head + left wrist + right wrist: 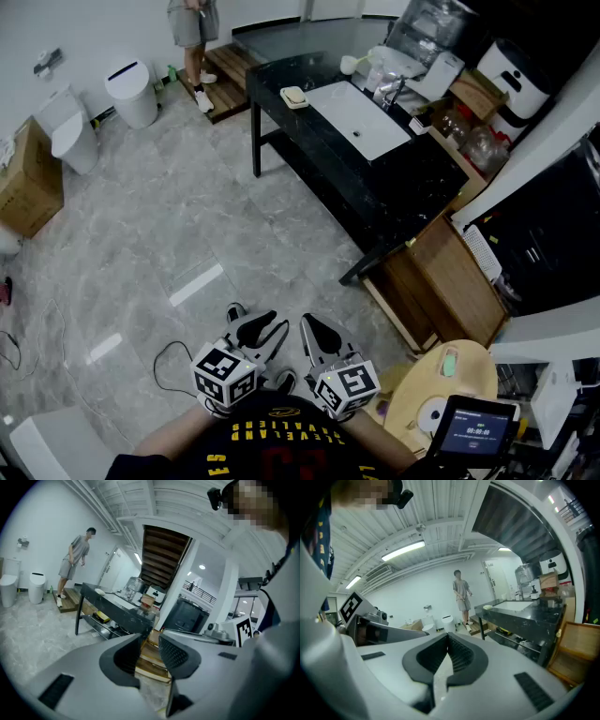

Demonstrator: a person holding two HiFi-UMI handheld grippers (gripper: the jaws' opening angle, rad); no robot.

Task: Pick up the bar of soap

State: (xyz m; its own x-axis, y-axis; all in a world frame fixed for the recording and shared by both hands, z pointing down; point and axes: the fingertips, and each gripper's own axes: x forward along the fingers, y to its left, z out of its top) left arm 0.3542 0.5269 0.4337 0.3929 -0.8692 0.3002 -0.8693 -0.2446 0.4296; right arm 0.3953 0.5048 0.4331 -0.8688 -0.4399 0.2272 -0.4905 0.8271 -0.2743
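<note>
A pale bar of soap [294, 96] lies in a small dish on the far left end of the black counter [412, 178], beside the white sink [361, 120]. It shows as a small pale shape in the left gripper view [100, 591] and in the right gripper view [487, 607]. Both grippers are held low and close to my body, far from the counter. My left gripper [259, 329] [149, 639] stands open by a narrow gap with nothing in it. My right gripper [319, 337] [448, 637] is shut and empty.
A person [192, 28] stands at the back by a wooden step [230, 67]. A toilet [70, 127], a white bin [131, 91] and a cardboard box [28, 178] line the left wall. A wooden cabinet [450, 281] adjoins the counter; a cable [169, 361] lies on the floor.
</note>
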